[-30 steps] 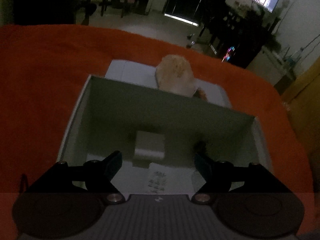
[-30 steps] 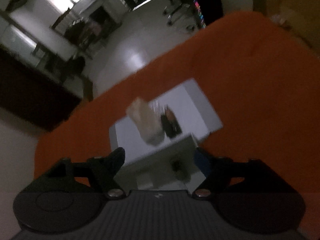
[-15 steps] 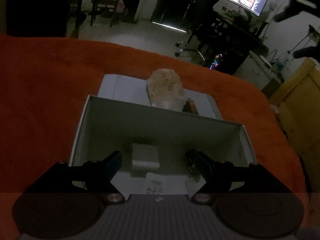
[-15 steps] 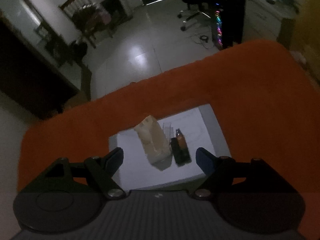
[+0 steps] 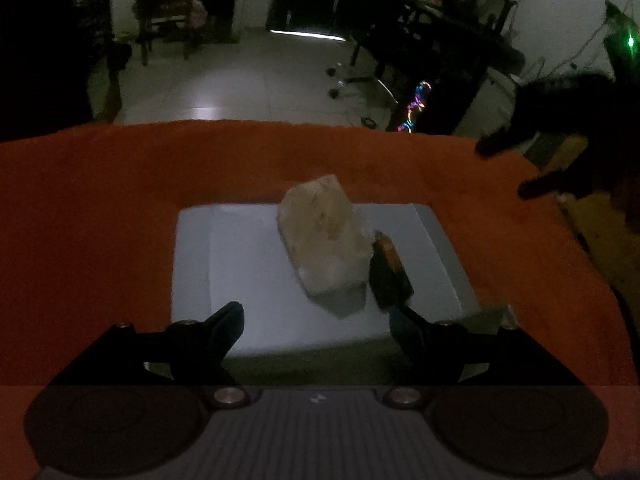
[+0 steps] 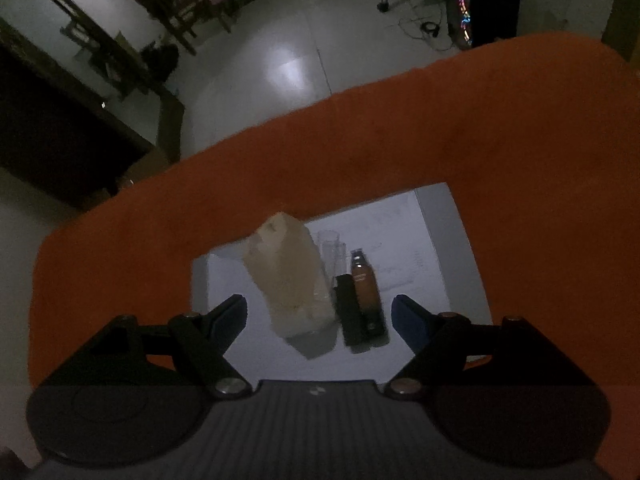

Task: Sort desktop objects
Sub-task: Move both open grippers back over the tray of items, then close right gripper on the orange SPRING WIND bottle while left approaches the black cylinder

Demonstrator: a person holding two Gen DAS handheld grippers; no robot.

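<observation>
A pale rough rock (image 5: 324, 240) stands on a flat white lid (image 5: 240, 264) on the orange cloth. A small brown bottle with a black part (image 5: 390, 272) lies against its right side. In the right wrist view the rock (image 6: 290, 276), a clear glass (image 6: 330, 248) behind it, a brown bottle (image 6: 366, 284) and a black stick (image 6: 348, 312) sit on the lid (image 6: 420, 240). My left gripper (image 5: 318, 320) is open and empty just before the lid. My right gripper (image 6: 320, 314) is open and empty above the rock and bottle.
The orange cloth (image 5: 100, 200) covers the table; its far edge drops to a tiled floor. A strip of the open box (image 5: 312, 360) shows under my left fingers. The other gripper (image 5: 560, 160) hangs dark at the right of the left wrist view.
My left gripper has risen and moved forward past the open box, so the lid and rock now fill its view. My right gripper has come closer above the rock and bottle.
</observation>
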